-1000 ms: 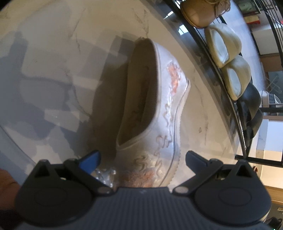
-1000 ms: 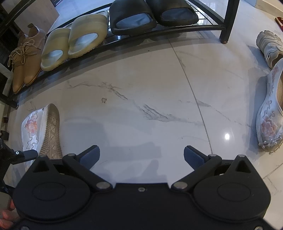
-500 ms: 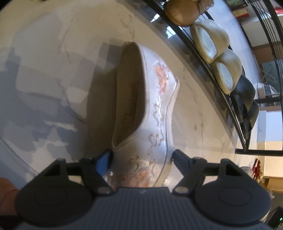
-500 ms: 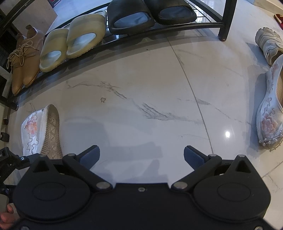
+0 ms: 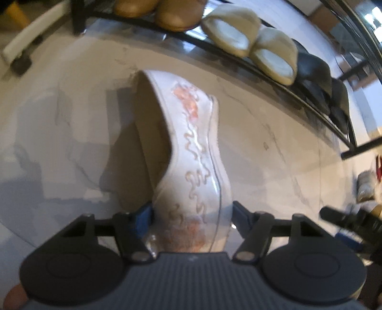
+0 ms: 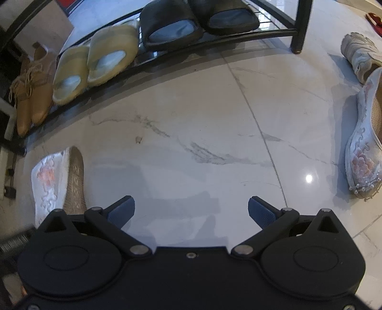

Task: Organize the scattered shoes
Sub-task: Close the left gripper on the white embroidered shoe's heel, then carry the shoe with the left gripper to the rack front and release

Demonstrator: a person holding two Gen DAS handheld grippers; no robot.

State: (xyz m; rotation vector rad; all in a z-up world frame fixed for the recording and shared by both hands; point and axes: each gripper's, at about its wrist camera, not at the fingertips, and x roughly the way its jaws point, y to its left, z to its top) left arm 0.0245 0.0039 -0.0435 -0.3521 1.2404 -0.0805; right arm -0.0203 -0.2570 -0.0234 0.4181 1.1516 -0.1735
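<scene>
Two wrist views looked steeply down at a white marble floor (image 6: 191, 124) with grey veins.

In the left wrist view, the left gripper (image 5: 192, 218) had just been closing, and its blue pads pressed on the toe end of a white shoe (image 5: 188, 147) embroidered with pink flowers and curling lines. One pad (image 5: 143, 215) sat against the shoe's open inner side, the other against its sole edge. The shoe was tipped on its side, its heel pointing away toward a black rack (image 5: 274, 71) at the far edge of the floor. Whether the shoe touched the floor could not be told; the view was blurred. On the rack sat tan shoes (image 5: 172, 14), cream slippers (image 5: 253, 43) and black slides (image 5: 320, 83), left to right.

In the right wrist view, the right gripper (image 6: 191, 209) hung over bare floor with its jaws spread wide and nothing between them. The same white shoe (image 6: 55, 181) showed at the near left, its brown patterned sole facing right. A second embroidered shoe (image 6: 365, 152), trimmed with pearls at the toe, lay upright on the floor at the far right, well apart from the first. Just beyond it lay a white sneaker (image 6: 360, 52), near the rack's right leg (image 6: 298, 26).
</scene>
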